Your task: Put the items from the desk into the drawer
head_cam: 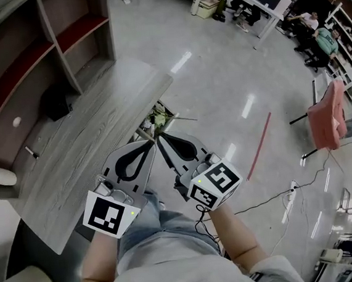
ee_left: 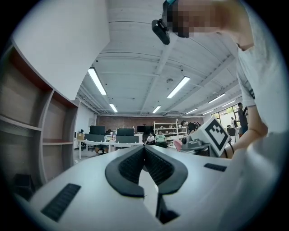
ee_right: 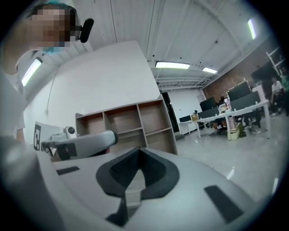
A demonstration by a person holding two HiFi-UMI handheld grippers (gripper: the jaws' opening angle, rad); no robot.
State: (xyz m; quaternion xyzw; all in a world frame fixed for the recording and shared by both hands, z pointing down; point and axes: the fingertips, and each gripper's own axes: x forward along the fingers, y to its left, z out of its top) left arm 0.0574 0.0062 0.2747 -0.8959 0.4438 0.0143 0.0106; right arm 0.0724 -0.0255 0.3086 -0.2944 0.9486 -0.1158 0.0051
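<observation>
A small dark stick-like item [head_cam: 31, 152] lies on the grey wooden bench [head_cam: 95, 132], well off to my left. A black object [head_cam: 54, 102] and a small white round thing [head_cam: 16, 121] sit further back by the shelves [head_cam: 61, 37], so there are things out on the bench rather than in a drawer. I cannot pick out the drawer itself. A clump of green and pale bits [head_cam: 158, 117] shows at the bench's near corner, just past my tips, and I cannot tell whether it sits in an open drawer. My left gripper [head_cam: 152, 142] and right gripper [head_cam: 159, 136] are both pinched together on nothing. They are held close to my body, tips nearly touching, and apart from the bench. As I judge it, reaching in with the jaws closed like this would only shove the thin item, and it could roll or skid toward the shelves. It lies low and flat, so a pinch may slip off it. With the grippers this close together, one could knock the other, and the cable [head_cam: 274, 199] on the floor near my feet could snag a step.
</observation>
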